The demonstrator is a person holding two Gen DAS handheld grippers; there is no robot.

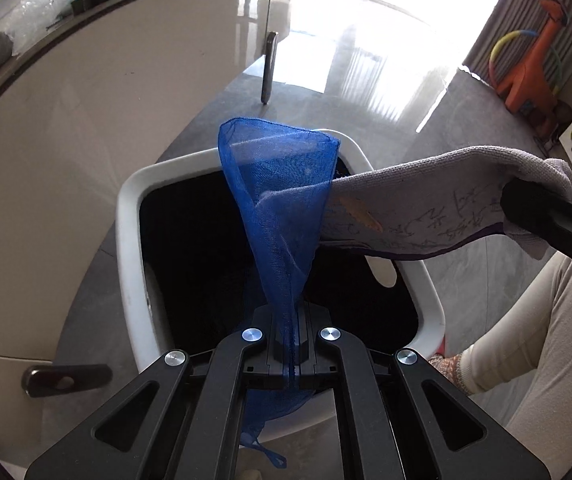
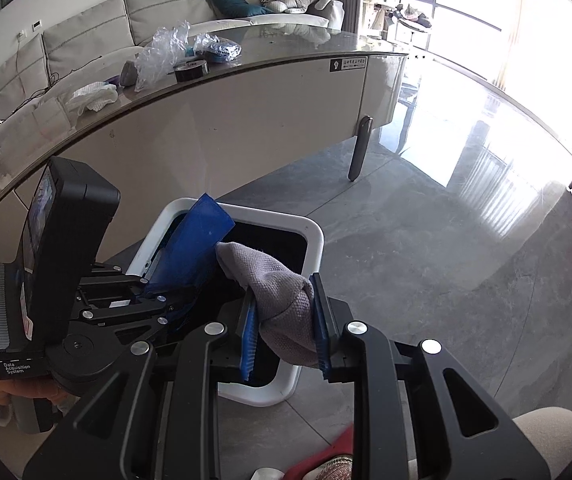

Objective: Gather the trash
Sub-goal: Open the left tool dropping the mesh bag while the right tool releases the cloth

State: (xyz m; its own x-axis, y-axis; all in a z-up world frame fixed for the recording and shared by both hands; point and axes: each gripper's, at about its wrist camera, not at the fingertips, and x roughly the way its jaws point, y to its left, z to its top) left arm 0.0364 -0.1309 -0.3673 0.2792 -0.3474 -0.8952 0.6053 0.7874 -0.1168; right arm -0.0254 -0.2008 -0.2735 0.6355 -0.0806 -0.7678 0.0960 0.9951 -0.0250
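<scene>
My left gripper (image 1: 289, 344) is shut on a blue mesh net (image 1: 276, 184), which stands up over the open white trash bin (image 1: 130, 248). The net also shows in the right wrist view (image 2: 196, 246), with the left gripper (image 2: 142, 296) beside it. My right gripper (image 2: 286, 324) is shut on a grey sock (image 2: 282, 296), held over the bin (image 2: 318, 240). In the left wrist view the sock (image 1: 426, 208) stretches from the right and touches the net. The bin's inside is dark.
A long low table (image 2: 246, 92) stands behind the bin, with clear plastic wrap (image 2: 158, 54), a white cloth (image 2: 92, 96) and a tape roll (image 2: 192, 70) on top. A table leg (image 2: 360, 148) is near the bin. My legs (image 1: 526, 340) are at the right.
</scene>
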